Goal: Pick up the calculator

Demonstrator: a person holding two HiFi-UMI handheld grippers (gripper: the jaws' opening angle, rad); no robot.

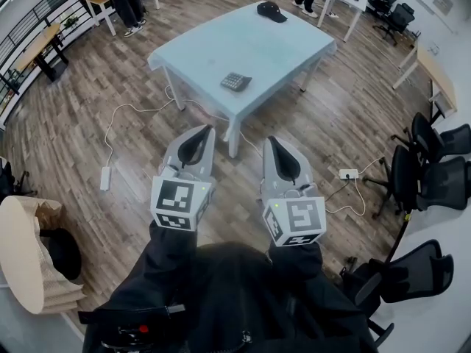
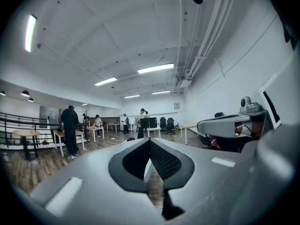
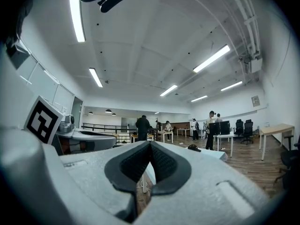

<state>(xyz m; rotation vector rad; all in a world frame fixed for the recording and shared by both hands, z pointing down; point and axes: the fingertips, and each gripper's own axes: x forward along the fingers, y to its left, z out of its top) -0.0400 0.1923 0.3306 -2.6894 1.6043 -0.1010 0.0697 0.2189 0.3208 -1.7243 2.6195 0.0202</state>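
Seen from above, a person stands on a wooden floor, short of a pale blue table (image 1: pixel 280 46). At left, the left gripper (image 1: pixel 207 129) is held level, its jaws closed on nothing. Beyond and between the two tools, the calculator (image 1: pixel 235 81) lies flat by the table's near edge, well apart from both. At right, the right gripper (image 1: pixel 271 141) matches, jaws closed and empty. Both seem carried side by side, pointed at the table, for the approach.

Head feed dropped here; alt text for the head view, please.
Grey left gripper and grey right gripper, both shut and empty, held short of a pale blue rectangular table bearing a dark flat calculator and a black cap.
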